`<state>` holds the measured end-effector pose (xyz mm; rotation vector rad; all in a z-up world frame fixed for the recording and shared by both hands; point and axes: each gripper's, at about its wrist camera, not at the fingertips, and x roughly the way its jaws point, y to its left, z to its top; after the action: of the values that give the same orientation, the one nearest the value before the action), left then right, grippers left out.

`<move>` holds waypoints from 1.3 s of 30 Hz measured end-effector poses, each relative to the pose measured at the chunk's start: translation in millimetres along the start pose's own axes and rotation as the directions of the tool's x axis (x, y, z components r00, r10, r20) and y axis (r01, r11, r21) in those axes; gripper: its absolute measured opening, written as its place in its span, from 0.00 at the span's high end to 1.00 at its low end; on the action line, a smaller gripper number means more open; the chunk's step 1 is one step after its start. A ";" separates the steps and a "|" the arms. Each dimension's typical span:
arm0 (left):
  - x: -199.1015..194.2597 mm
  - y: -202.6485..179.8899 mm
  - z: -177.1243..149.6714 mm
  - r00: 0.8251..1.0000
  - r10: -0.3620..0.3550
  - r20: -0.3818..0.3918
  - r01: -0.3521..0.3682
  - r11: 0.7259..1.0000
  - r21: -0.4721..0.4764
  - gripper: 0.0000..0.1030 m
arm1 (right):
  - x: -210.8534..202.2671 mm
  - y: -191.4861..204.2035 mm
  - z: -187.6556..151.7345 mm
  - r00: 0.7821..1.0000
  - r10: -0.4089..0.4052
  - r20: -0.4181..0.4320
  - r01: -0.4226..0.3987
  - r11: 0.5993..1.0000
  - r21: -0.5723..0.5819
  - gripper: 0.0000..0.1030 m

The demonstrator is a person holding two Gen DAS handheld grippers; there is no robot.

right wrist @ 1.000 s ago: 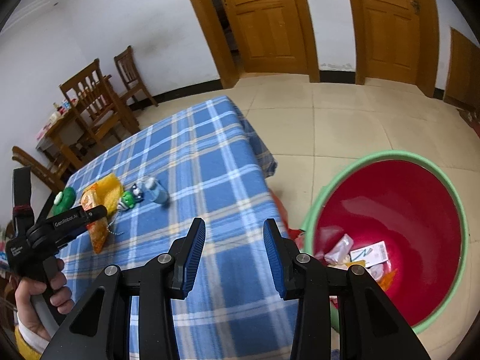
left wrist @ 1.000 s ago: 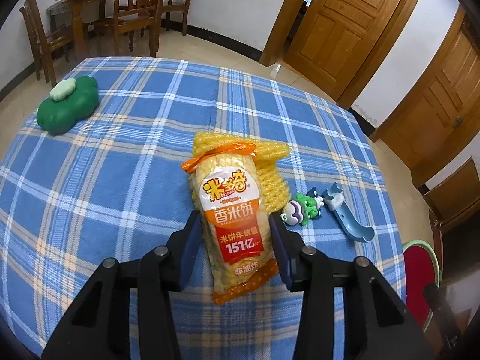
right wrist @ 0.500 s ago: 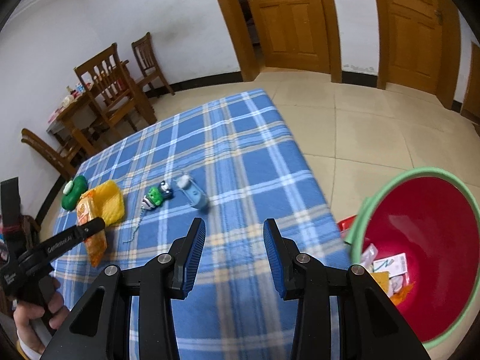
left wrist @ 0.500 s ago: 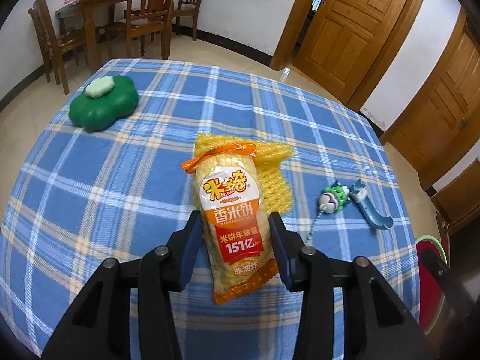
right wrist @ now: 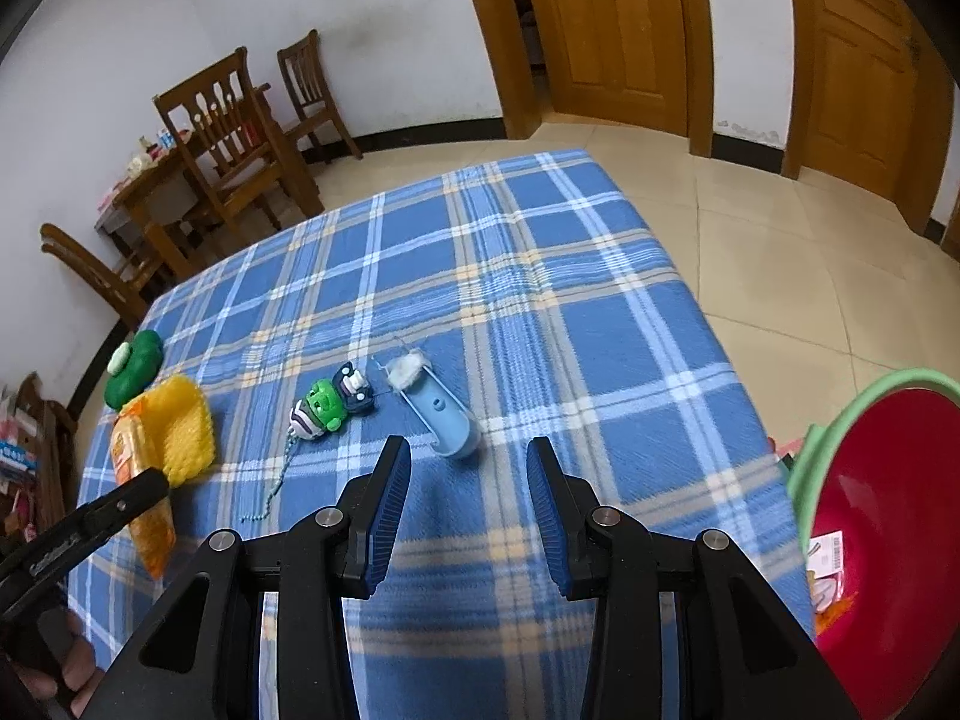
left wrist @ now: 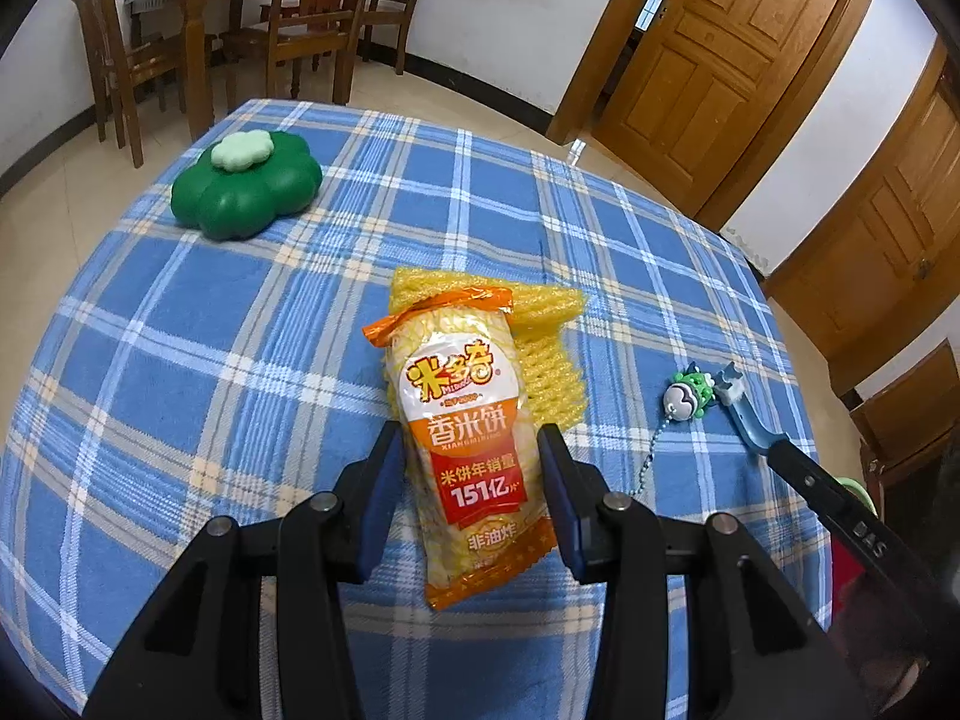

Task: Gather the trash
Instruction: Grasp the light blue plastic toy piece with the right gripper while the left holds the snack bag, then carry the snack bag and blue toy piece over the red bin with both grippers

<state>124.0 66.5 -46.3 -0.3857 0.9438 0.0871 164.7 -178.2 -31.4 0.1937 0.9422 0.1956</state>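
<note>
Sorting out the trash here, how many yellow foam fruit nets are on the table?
1: the yellow foam net lies mid-table, partly under the snack packet. More could hide beneath.

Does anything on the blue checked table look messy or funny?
Yes. A rice cracker packet lies on top of a crumpled yellow foam net in the middle of the tablecloth. Off to one side, a small blue slide toy lies tipped over beside a green figure keychain with its chain trailing.
</note>
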 end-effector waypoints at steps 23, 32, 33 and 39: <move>-5.4 9.4 -1.9 1.000 -0.007 0.015 0.007 1.000 -0.018 0.54 | 6.1 -4.3 -1.7 0.999 -0.010 0.032 0.010 1.000 0.018 0.82; -14.3 7.6 -5.5 0.999 -0.028 0.017 0.028 0.999 -0.016 0.63 | -15.3 -22.5 -12.7 0.999 -0.006 0.054 0.003 0.998 0.055 0.82; -15.9 7.2 -5.8 0.999 -0.030 0.019 0.031 0.999 -0.014 0.63 | -17.9 -23.6 -14.1 0.998 -0.006 0.057 0.002 0.998 0.059 0.82; -32.8 0.7 -7.2 0.996 -0.089 0.030 0.089 0.996 0.002 0.63 | -37.7 -31.9 -23.0 0.997 -0.004 0.079 -0.002 0.997 0.071 0.82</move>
<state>99.0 67.7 -23.8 -0.4240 0.8955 0.0112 126.9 -216.6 -23.2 0.2650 0.8714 0.1523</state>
